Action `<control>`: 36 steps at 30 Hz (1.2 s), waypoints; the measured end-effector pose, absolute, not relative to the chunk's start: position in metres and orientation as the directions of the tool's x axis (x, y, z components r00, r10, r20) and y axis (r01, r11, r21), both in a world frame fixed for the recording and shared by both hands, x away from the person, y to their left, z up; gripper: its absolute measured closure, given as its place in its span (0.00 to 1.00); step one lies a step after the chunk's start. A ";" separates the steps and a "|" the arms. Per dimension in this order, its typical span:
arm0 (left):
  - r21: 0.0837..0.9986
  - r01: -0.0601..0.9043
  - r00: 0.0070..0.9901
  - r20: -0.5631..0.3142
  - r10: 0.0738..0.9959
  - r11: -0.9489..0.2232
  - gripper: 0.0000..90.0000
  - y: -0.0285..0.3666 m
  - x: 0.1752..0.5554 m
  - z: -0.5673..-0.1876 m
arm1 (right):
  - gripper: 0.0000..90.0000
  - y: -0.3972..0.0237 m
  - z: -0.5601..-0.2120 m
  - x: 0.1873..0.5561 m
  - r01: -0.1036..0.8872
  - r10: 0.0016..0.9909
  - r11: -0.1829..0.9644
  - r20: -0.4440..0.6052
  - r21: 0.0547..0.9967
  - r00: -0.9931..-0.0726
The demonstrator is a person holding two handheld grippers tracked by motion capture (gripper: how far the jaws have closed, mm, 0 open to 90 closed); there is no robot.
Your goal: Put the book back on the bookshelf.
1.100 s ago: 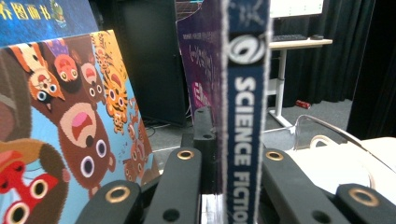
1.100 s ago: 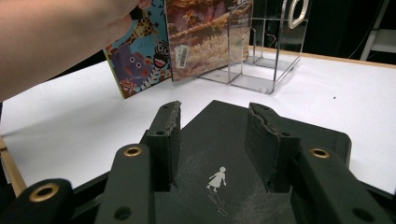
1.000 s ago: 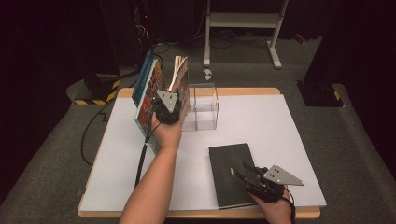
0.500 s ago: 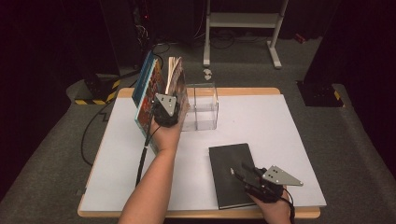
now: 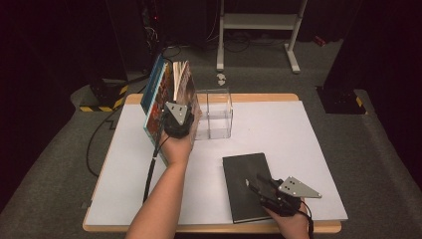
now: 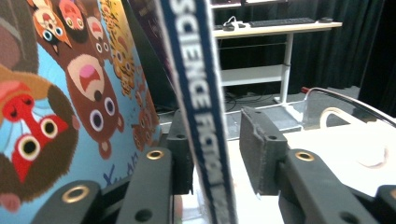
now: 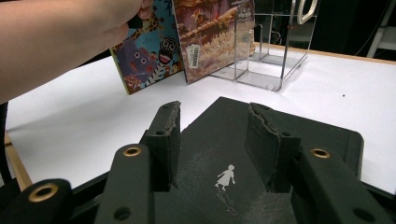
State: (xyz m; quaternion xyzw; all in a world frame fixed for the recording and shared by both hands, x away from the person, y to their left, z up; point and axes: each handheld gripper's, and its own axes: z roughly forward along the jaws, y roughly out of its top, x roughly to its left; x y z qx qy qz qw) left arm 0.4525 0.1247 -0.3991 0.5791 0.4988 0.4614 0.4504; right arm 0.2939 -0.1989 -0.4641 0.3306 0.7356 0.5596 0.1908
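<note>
Jaws of the left gripper (image 5: 177, 119) are seen in the high view at leaning books (image 5: 166, 97) beside a clear box (image 5: 215, 113) on the desk (image 5: 298, 134); the right gripper (image 5: 263, 189) is held over a black book (image 5: 244, 184) lying flat.

From the left gripper view, the left gripper (image 6: 217, 154) has just been opening: a blue spine (image 6: 201, 107) stands between the jaws, against one pad and clear of the other. A cartoon-animal cover (image 6: 60, 107) is seen left of the jaws.

From the right gripper view, the right gripper (image 7: 212, 140) is partly open and holds nothing; the black book (image 7: 317, 130) lies beneath and beyond the jaws.
</note>
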 end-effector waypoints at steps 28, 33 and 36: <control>0.964 0.238 0.295 0.048 0.954 -0.122 0.51 0.119 0.350 -0.437 | 0.52 -0.224 -0.465 0.305 0.320 0.777 0.173 0.071 0.931 -0.626; 0.947 0.281 0.424 0.024 0.905 -0.157 0.50 0.101 0.327 -0.455 | 0.50 -0.230 -0.472 0.310 0.365 0.801 0.201 0.062 0.909 -0.596; 0.933 0.327 0.502 -0.035 0.864 -0.153 0.49 0.087 0.318 -0.467 | 0.49 -0.230 -0.477 0.312 0.394 0.812 0.224 0.052 0.892 -0.581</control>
